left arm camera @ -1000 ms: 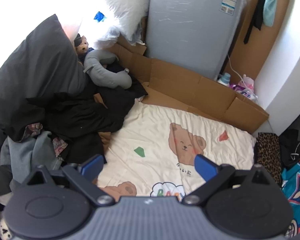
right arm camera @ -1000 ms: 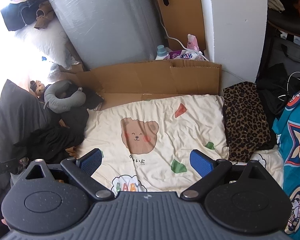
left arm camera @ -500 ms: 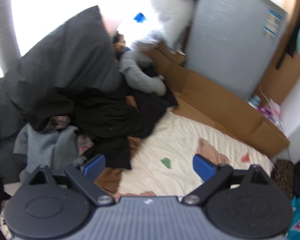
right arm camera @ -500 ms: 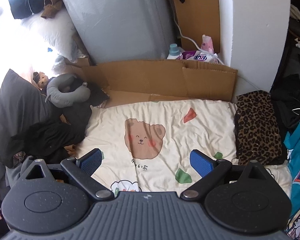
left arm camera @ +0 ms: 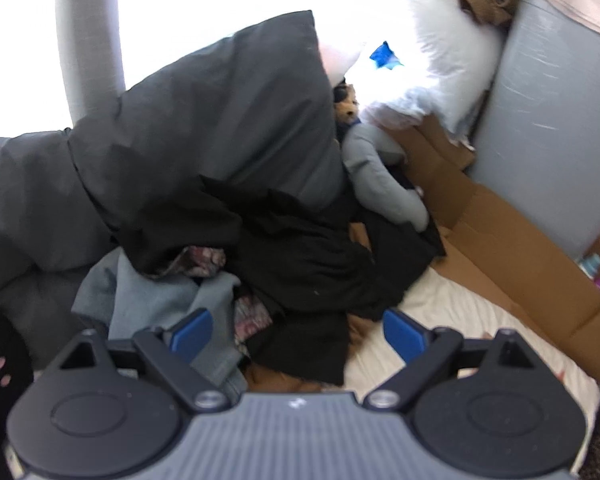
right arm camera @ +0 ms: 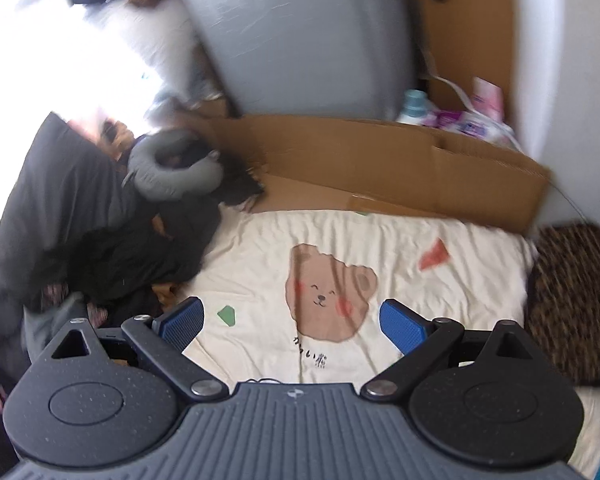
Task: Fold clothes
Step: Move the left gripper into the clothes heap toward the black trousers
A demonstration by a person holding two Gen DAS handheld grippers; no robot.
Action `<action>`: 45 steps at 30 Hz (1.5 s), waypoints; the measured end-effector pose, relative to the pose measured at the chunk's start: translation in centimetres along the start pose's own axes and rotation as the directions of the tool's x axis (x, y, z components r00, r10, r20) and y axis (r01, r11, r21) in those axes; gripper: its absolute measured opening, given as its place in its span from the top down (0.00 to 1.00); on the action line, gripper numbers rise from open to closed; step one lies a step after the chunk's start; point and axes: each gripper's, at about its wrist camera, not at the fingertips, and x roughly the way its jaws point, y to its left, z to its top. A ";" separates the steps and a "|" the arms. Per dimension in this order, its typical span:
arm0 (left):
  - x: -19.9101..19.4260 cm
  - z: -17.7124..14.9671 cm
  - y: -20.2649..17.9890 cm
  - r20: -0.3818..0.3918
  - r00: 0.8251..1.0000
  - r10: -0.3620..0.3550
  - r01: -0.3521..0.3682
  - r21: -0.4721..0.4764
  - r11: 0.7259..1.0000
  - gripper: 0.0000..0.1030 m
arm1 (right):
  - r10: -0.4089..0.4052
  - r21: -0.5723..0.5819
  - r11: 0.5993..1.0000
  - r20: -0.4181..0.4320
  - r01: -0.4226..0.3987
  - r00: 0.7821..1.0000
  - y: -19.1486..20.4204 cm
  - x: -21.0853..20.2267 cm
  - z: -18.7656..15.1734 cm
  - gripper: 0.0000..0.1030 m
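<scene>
the left gripper (left arm camera: 298, 336) hangs above a heap of clothes (left arm camera: 300, 264) with its blue-padded fingers (left arm camera: 192, 334) spread wide and nothing between them. the heap is mostly black garments, with a grey-blue piece (left arm camera: 152, 304) and a bit of patterned fabric (left arm camera: 204, 258) poking out on its near side, and it is piled against a big dark grey pillow (left arm camera: 204, 120) at the edge of the bed. a grey neck pillow (left arm camera: 384, 184) lies just beyond the black clothes, beside flattened cardboard (left arm camera: 500, 240) that leans against a tall grey wrapped block (left arm camera: 552, 128). a white pillow (left arm camera: 440, 44) sits higher up, near the bright window.

the right gripper (right arm camera: 296, 326) is over the cream bedsheet (right arm camera: 380, 240), its fingers (right arm camera: 404, 326) also parted and empty, with the printed bear (right arm camera: 328, 292) showing between them. from this side the clothes heap (right arm camera: 132, 256) sits off to the left of the sheet, touching its edge. a leopard-print cloth (right arm camera: 568, 300) lies at the sheet's right edge. a bottle (right arm camera: 414, 106) and some packets stand behind the cardboard (right arm camera: 380, 156). the right view is somewhat blurred.
</scene>
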 end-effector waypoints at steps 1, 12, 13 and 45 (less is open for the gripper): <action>1.0 0.0 0.6 0.009 1.000 0.019 -0.019 -0.008 1.000 0.09 | 0.023 -0.018 1.000 -0.005 -0.023 1.000 0.0 1.1 0.0 0.05; 7.6 -1.3 5.8 0.012 0.986 0.164 -0.163 -0.047 0.985 0.09 | 0.122 -0.135 0.983 -0.030 -0.125 0.992 -0.9 8.7 -3.6 0.05; 8.0 -1.4 6.4 0.014 0.986 0.165 -0.164 -0.059 0.985 0.09 | 0.127 -0.144 0.981 -0.031 -0.130 0.991 -1.0 9.3 -4.1 0.05; 19.9 3.0 16.0 0.032 0.954 0.299 -0.296 -0.081 0.952 0.38 | 0.154 -0.227 0.962 -0.001 -0.150 0.988 -1.9 18.8 -8.4 0.07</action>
